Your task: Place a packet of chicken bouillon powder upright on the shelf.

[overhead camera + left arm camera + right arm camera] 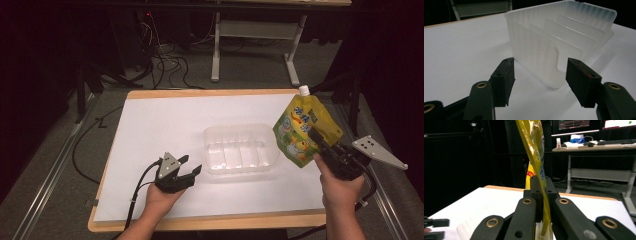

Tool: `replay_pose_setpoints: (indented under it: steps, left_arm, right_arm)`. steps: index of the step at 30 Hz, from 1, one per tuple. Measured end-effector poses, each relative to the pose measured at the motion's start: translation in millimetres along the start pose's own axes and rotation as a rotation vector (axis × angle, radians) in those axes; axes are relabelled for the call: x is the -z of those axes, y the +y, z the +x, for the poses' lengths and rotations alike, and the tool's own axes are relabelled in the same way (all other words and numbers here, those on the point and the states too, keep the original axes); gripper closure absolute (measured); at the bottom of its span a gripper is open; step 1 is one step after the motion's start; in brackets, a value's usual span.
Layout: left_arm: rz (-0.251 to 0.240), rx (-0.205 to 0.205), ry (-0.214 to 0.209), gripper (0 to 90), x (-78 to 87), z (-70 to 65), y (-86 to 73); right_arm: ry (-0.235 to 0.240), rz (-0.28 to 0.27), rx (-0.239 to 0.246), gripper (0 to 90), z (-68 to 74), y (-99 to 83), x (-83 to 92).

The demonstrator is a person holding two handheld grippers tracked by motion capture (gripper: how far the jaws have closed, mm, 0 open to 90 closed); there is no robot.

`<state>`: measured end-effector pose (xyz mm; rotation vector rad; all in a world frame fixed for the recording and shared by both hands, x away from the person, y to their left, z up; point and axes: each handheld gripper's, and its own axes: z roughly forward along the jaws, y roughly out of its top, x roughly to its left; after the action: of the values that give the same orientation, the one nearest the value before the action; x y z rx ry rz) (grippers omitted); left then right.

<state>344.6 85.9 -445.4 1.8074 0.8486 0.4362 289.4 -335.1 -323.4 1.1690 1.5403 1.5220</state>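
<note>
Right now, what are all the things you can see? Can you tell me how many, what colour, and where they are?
Pouch: one, yellow and green with a white cap, held up above the table's right side.
Tray: one, clear plastic with dividers inside, in the middle of the white sheet.
White sheet: one, white, covering most of the table top.
Table: one, light wood edge, under the sheet.
Desk frame: one, grey-white, on the floor behind the table.
Cables: several, black, on the floor behind the table.
Left gripper: one, black, open, just left of the tray.
Right gripper: one, black, shut on the pouch.
Hands: two, holding the grippers.
</note>
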Motion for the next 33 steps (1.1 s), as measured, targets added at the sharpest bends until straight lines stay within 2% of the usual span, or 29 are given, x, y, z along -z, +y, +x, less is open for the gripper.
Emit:
replay_pose_setpoints:
  steps: [3,5,8,10,13,15,20,26,33]
  left_arm:
    - [0.003,-0.003,0.021,44.2,-14.7,-11.4,4.7]
    - [0.018,-0.006,0.086,48.2,-24.6,-16.5,6.2]
    - [0.038,0.028,0.139,57.0,-35.1,-17.5,5.4]
    - [0.043,0.046,0.135,61.6,-38.6,-17.2,4.7]
    - [0.043,0.019,0.141,72.0,-40.4,-21.5,3.4]
    - [0.058,0.022,0.136,72.2,-41.6,-21.5,1.5]
    - [0.057,0.010,0.142,74.5,-39.2,-24.0,0.6]
    - [0.048,0.005,0.138,76.0,-36.2,-27.8,-1.4]
    - [0.051,0.008,0.134,76.1,-35.7,-27.9,-0.8]
  right_arm:
    - [0.013,0.009,-0.007,90.0,4.0,-2.4,-5.9]
    - [0.024,0.016,-0.010,90.0,8.0,-4.5,-10.2]
    - [0.042,0.026,-0.012,90.0,15.6,-7.0,-17.9]
    - [0.057,0.032,-0.019,90.0,20.7,-8.4,-24.3]
    - [0.067,0.046,-0.022,90.0,29.2,-10.6,-34.6]
    - [0.073,0.051,-0.018,90.0,34.1,-12.8,-41.4]
    - [0.056,0.069,-0.027,90.0,42.2,-19.5,-57.3]
    - [0.033,0.079,-0.040,90.0,45.2,-24.9,-71.8]
    - [0.001,0.096,-0.043,90.0,44.6,-30.9,-79.8]
